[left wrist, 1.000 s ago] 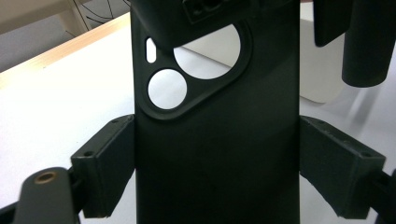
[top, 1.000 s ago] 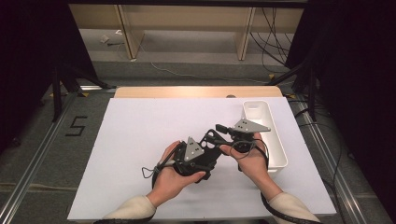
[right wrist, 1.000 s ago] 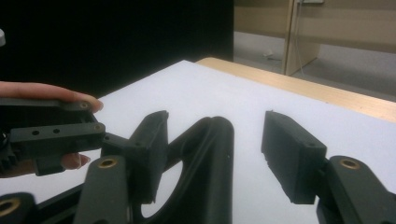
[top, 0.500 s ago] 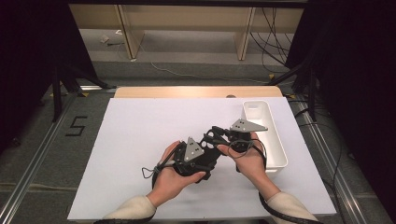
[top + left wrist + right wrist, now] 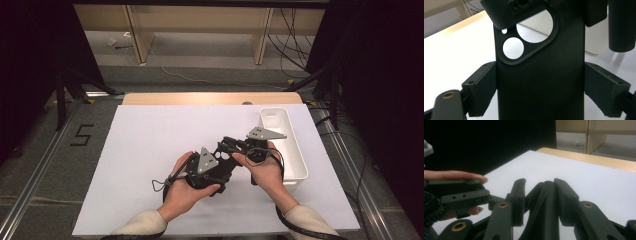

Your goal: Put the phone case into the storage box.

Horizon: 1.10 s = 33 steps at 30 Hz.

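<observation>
Bottom of the high view: left hand (image 5: 187,192) and right hand (image 5: 265,172) are brought together at lower centre of the white board (image 5: 150,150), each with a gripper. The black phone case (image 5: 539,82) is held off the board between the two tools, at centre frame. In the left gripper view the left gripper (image 5: 534,95) is clamped across the case's width, one pad seated on each long edge, with the camera cutout seen in the upper half of the frame. In the right gripper view the right gripper (image 5: 540,182) has its jaws set either side of the case, seen edge-on; they have just been closing and the pads now appear seated on it, though the left-hand pad's contact is only marginal near the tip. Step in hand is judged to be a handover or a two-point grip. For a clean result, the right grip should be confirmed on both faces before the left clamp is eased, and the case is soft, so twist should be avoided and the pull kept in line. Further back, at right of centre, the white tray (image 5: 274,116) is seen just beyond the right hand, the likely drop point. The wooden table edge (image 5: 210,98) lies beyond the board.
</observation>
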Each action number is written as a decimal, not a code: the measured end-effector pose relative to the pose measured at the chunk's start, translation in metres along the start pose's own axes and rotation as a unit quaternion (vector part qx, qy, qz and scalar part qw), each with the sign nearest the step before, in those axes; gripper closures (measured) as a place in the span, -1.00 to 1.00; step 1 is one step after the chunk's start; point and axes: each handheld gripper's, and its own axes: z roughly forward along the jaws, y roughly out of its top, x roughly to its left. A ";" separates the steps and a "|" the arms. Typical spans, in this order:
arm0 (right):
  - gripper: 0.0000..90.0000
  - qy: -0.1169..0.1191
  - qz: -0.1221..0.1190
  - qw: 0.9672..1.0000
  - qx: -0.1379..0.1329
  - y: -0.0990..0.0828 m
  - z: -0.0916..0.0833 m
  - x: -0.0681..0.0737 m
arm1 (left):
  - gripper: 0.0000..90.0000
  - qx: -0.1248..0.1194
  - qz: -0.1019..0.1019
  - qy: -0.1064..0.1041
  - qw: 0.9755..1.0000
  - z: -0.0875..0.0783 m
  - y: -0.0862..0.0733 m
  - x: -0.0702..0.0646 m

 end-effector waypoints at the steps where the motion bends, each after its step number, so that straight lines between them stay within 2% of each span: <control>1: 0.50 0.003 0.004 1.000 -0.002 0.000 0.000 0.000 | -0.66 0.000 0.002 0.001 1.000 0.000 0.000 0.000; 7: 0.70 0.023 0.028 0.999 -0.024 0.004 -0.004 0.006 | -0.69 -0.012 -0.001 -0.003 1.000 0.001 0.000 -0.002; 10: 0.73 0.023 0.019 0.999 -0.028 0.008 -0.005 0.010 | -0.68 -0.018 0.001 0.003 1.000 -0.001 0.002 -0.002; 11: 0.74 0.026 0.013 0.999 -0.023 0.009 -0.006 0.010 | -0.42 -0.015 0.010 0.007 1.000 -0.002 0.002 0.000; 12: 0.73 0.019 -0.008 1.000 -0.021 0.010 -0.007 0.010 | -0.45 -0.019 0.003 -0.004 1.000 -0.002 0.002 0.002; 14: 0.74 0.031 0.006 0.999 -0.026 0.011 -0.008 0.009 | -0.53 -0.022 -0.016 -0.018 0.999 -0.002 0.001 0.006; 18: 0.74 0.034 -0.015 0.999 -0.019 0.015 -0.010 0.012 | -0.52 -0.029 -0.025 -0.051 0.998 -0.005 0.000 0.015; 21: 0.74 0.046 -0.029 0.998 -0.013 0.017 -0.012 0.011 | -0.46 -0.024 -0.029 -0.090 0.995 -0.010 0.001 0.024; 25: 0.74 0.072 -0.040 0.997 0.001 0.019 -0.014 0.007 | -0.33 -0.024 -0.033 -0.141 0.989 -0.014 -0.002 0.040; 27: 0.73 0.089 -0.048 0.995 0.009 0.020 -0.015 0.006 | -0.29 -0.030 -0.030 -0.190 0.981 -0.013 -0.004 0.045; 28: 0.73 0.096 -0.049 0.994 0.011 0.020 -0.015 0.005 | -0.22 -0.030 -0.025 -0.196 0.980 -0.013 -0.005 0.048; 29: 0.73 0.103 -0.052 0.993 0.016 0.020 -0.015 0.005 | -0.15 -0.029 -0.015 -0.194 0.980 -0.012 -0.007 0.051; 30: 0.73 0.109 -0.054 0.992 0.017 0.020 -0.015 0.005 | -0.13 -0.020 -0.013 -0.173 0.985 -0.013 -0.009 0.054; 31: 0.73 0.114 -0.056 0.992 0.019 0.020 -0.015 0.006 | -0.11 -0.015 -0.011 -0.168 0.986 -0.012 -0.011 0.056; 33: 0.73 0.121 -0.059 0.991 0.022 0.021 -0.015 0.007 | -0.05 -0.011 -0.005 -0.177 0.984 -0.010 -0.013 0.056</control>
